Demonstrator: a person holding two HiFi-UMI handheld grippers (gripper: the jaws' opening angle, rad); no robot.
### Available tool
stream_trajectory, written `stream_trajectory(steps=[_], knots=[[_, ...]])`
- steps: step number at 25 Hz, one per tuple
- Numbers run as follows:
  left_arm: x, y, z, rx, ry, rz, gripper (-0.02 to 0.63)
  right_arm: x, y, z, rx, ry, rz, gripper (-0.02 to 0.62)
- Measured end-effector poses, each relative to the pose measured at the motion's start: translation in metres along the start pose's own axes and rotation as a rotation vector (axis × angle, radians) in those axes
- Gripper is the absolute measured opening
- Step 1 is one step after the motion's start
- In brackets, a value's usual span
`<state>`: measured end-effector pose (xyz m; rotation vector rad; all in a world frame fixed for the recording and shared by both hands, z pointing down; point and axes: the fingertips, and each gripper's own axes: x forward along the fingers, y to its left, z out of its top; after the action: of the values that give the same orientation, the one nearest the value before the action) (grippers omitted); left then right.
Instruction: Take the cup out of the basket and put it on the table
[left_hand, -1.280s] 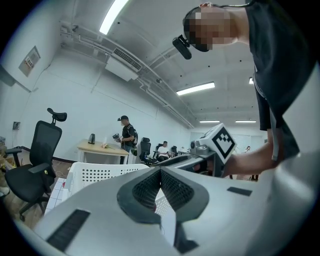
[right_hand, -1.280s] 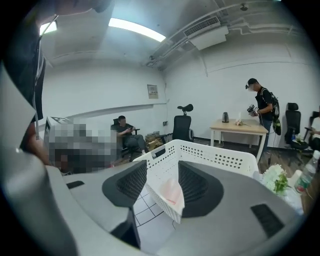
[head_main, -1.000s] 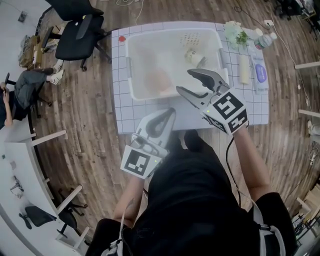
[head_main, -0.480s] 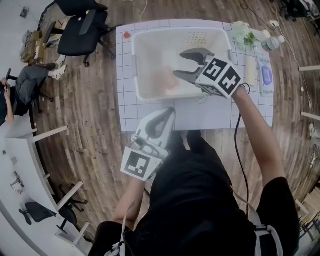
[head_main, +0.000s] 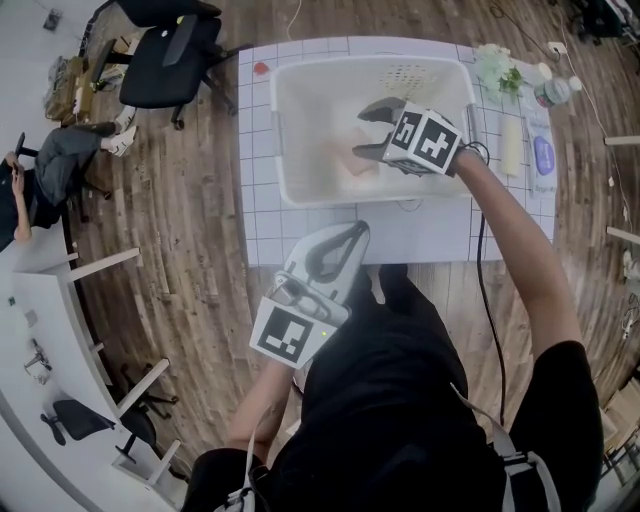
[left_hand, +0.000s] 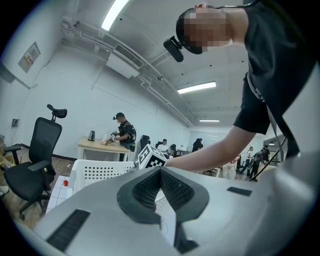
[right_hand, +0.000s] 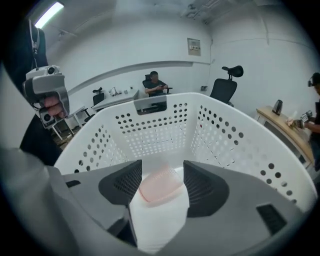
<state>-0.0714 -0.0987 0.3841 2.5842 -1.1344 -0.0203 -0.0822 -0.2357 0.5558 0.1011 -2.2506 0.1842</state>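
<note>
Right gripper view: perforated white basket (right_hand: 155, 131)

one cup (right_hand: 159, 186), one basket (right_hand: 150, 131)

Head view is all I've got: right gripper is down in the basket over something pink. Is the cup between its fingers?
Observer: Yes. In the right gripper view the pink cup sits between the fingers of the right gripper. They have just been opening and stand apart on either side of it, not closed on it.
Operator: Fingers near the basket wall?
Observer: No. The perforated far wall of the basket stands beyond the cup, apart from both fingers.
</note>
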Motion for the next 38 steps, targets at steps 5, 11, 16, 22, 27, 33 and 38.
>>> stream_trajectory(steps=[5,11,16,22,27,33,38], knots=[[0.002,0.001,-0.003,0.001,0.016,-0.006,0.008,0.023,-0.013,-0.018,-0.046,0.087,0.02,0.255],[0.001,0.003,-0.008,-0.024,0.028,-0.007,0.008,0.045,-0.017,-0.033,-0.099,0.163,0.038,0.255],[0.0,0.007,-0.008,-0.039,0.023,0.0,0.008,0.059,-0.013,-0.034,-0.117,0.173,0.06,0.255],[-0.002,0.011,-0.013,-0.05,0.031,0.014,0.008,0.074,-0.009,-0.029,-0.106,0.161,0.104,0.255],[-0.001,0.012,-0.016,-0.056,0.041,0.013,0.008,0.075,-0.006,-0.03,-0.093,0.163,0.142,0.253],[0.0,0.012,-0.015,-0.053,0.04,0.011,0.008,0.064,0.003,-0.046,-0.108,0.211,0.192,0.235],[0.003,0.011,-0.014,-0.051,0.037,0.005,0.008,0.053,0.015,-0.058,-0.146,0.253,0.245,0.21]])
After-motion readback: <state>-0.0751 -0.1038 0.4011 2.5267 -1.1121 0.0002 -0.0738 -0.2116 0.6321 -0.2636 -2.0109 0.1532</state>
